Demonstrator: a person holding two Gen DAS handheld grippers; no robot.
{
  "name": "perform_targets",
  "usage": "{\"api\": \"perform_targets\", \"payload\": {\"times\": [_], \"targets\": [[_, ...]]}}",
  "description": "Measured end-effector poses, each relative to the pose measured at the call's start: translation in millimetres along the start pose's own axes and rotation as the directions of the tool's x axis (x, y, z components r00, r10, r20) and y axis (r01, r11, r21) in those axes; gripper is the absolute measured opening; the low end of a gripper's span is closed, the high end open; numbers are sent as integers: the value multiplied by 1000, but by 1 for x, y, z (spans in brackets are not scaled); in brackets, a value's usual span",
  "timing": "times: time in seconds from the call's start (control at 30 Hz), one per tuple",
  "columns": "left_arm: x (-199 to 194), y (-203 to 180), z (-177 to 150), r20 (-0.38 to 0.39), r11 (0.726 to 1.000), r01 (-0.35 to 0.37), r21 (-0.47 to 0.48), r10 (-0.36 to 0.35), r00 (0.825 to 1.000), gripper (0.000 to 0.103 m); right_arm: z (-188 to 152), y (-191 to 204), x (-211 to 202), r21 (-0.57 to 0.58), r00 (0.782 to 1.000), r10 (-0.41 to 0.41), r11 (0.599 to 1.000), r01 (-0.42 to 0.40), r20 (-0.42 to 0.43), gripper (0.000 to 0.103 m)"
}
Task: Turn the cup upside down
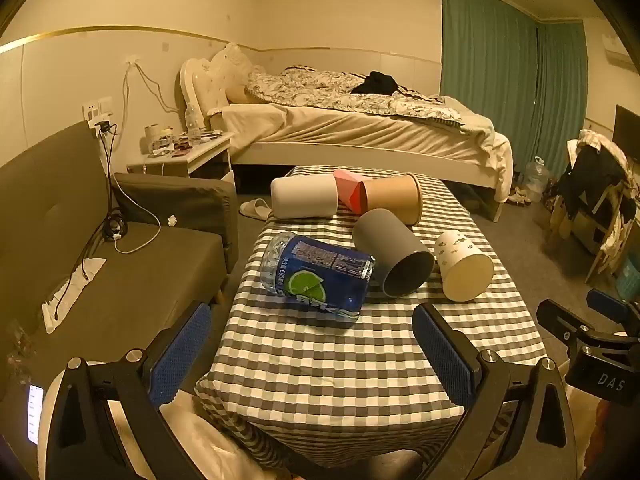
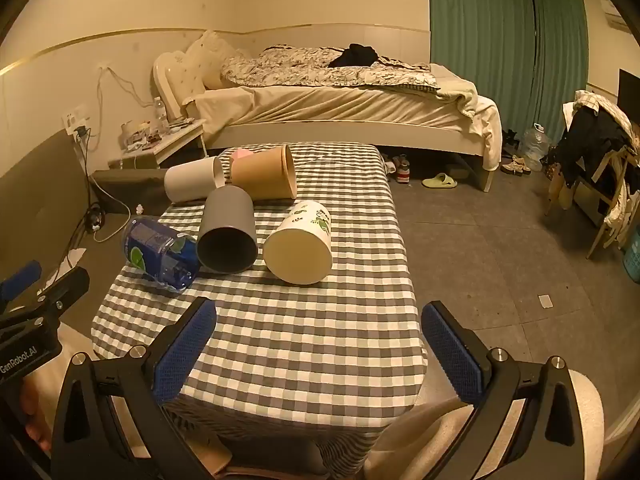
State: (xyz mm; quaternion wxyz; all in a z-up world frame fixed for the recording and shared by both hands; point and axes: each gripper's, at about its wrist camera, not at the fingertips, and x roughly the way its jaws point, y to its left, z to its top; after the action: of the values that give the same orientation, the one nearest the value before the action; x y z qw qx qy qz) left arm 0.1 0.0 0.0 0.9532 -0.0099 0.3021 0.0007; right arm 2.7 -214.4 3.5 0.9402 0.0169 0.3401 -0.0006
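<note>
Both grippers—left, right—gape empty; grab the leafy cup gently, it may roll off.

Checked table, blue bottle lying down, bed, green curtains.

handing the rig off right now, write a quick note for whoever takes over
Left claw: open, empty, held back at the near end of the table.
Right claw: open, empty, also at the near end.
All cups lie on their sides on the checked cloth: grey cup and leaf-print cup nearest, mouths facing you; white cup and brown cup behind. A blue-label bottle lies left of the grey cup, against it.
Done: nothing, no cup is upside down.
Left: grasp a cup and set it mouth down.
</note>
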Motion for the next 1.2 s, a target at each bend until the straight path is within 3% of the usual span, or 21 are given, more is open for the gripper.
{"api": "perform_targets", "payload": {"times": [1.2], "targets": [[1, -3, 0, -4, 1000, -7, 7, 7, 1000, 103, -2, 3, 4, -10, 1000, 12, 1000, -12, -11, 103]]}}
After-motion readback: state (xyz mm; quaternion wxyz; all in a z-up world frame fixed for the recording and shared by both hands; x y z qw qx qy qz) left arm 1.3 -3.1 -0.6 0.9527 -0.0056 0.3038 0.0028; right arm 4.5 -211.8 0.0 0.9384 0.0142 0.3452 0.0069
